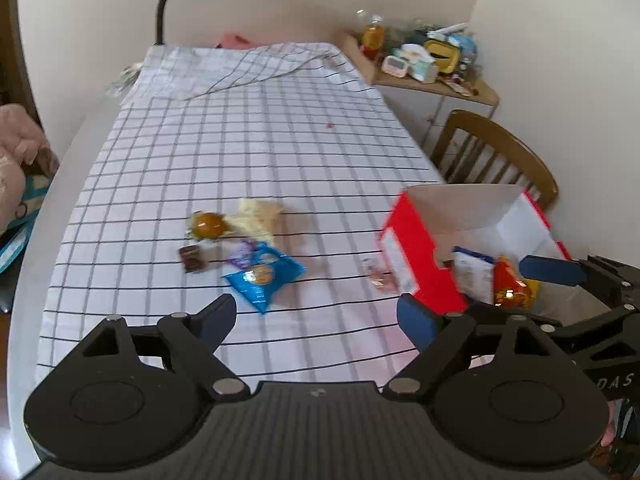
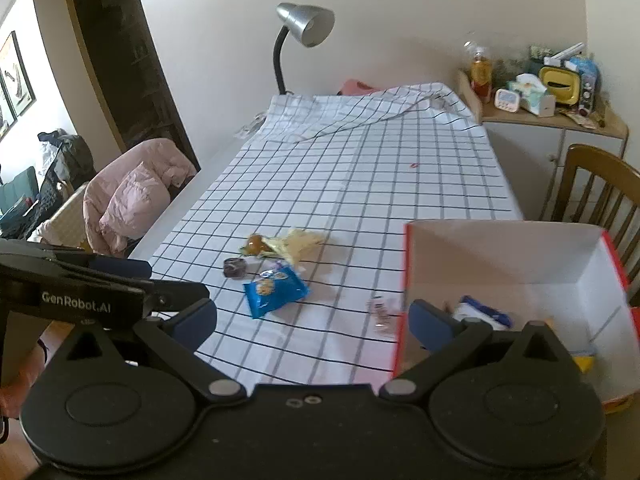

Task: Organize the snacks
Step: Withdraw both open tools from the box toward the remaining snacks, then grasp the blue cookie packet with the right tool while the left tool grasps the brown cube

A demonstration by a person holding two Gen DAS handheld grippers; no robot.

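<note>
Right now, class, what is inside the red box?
Inside the red box lie a white-and-blue packet and an orange-red packet. The near wall and the right gripper hide the rest of its floor.

Both views are evenly lit by soft daylight; no hard glare is seen. Faint shadows are cast just beside the blue snack packet (image 1: 265,276) on the checked tablecloth (image 1: 248,152). Motion blur is spread over the red box (image 1: 416,256) and the nearby wrappers. Straight lines are bowed by fisheye distortion, and the corners are darkened.
</note>
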